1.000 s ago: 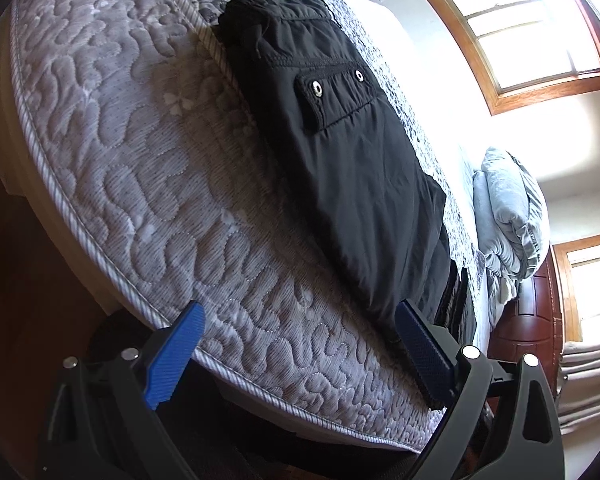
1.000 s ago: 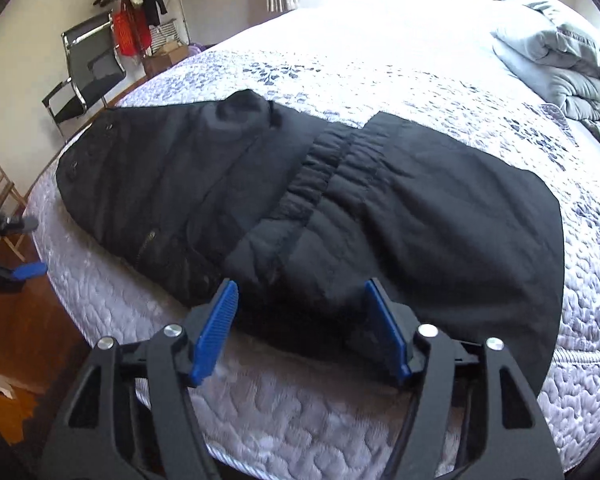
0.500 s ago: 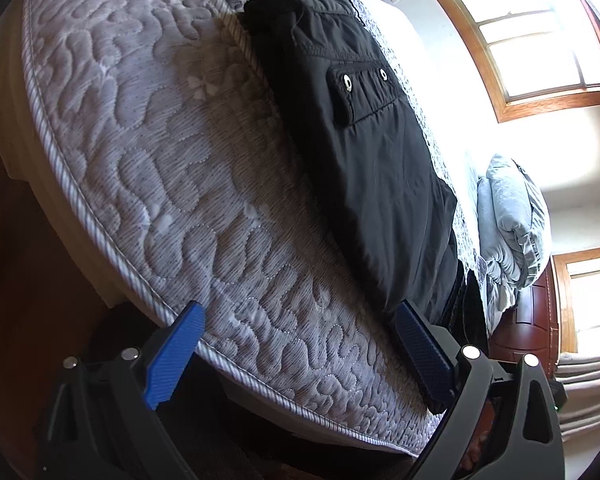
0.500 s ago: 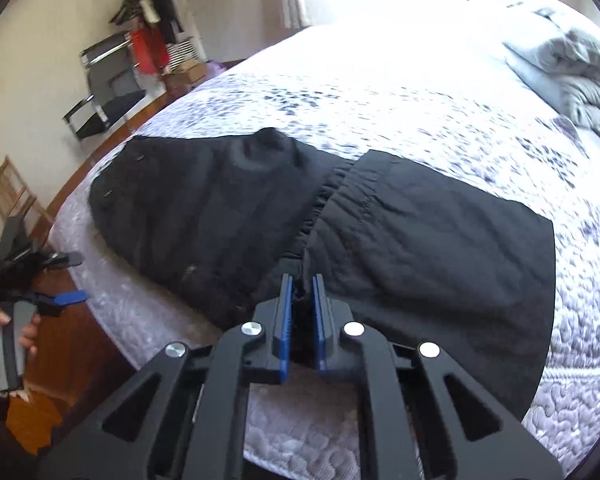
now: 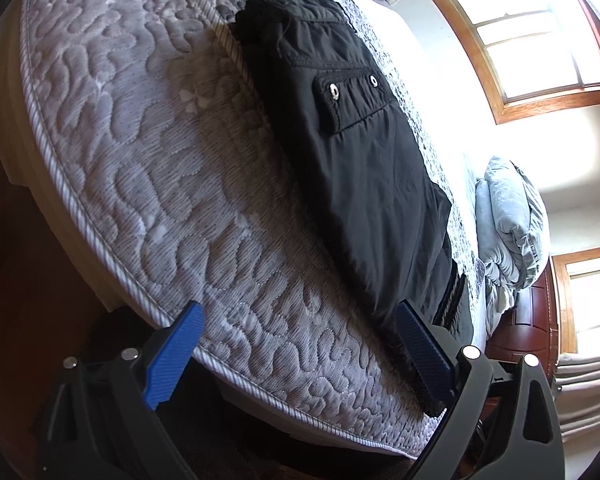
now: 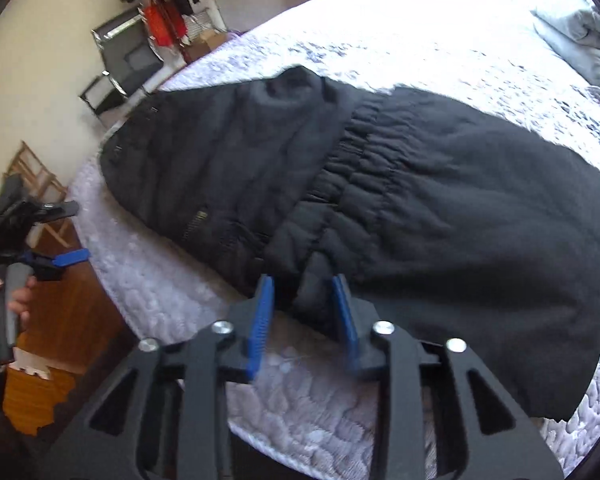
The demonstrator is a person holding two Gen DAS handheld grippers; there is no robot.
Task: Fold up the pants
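Black pants (image 6: 440, 216) lie folded along the near edge of the bed, the elastic waistband lying across the middle. In the left wrist view the pants (image 5: 352, 168) show a flap pocket with two snaps. My right gripper (image 6: 302, 300) is partly open, its blue fingers on either side of a fold of black cloth at the pants' near edge. My left gripper (image 5: 300, 344) is open and empty, off the mattress corner, its right finger close to the pants' end. It also shows at the left in the right wrist view (image 6: 66, 236), held by a hand.
The quilted mattress (image 5: 140, 160) has a piped edge and a wooden floor below. A grey-blue duvet (image 5: 512, 220) lies at the far end of the bed. A chair (image 6: 124, 68) and hanging clothes stand by the wall. Windows are bright.
My right gripper closed on the pants' near edge half a second ago and has now opened partway, with cloth still between the fingers. The left gripper stayed open and shifted slightly.
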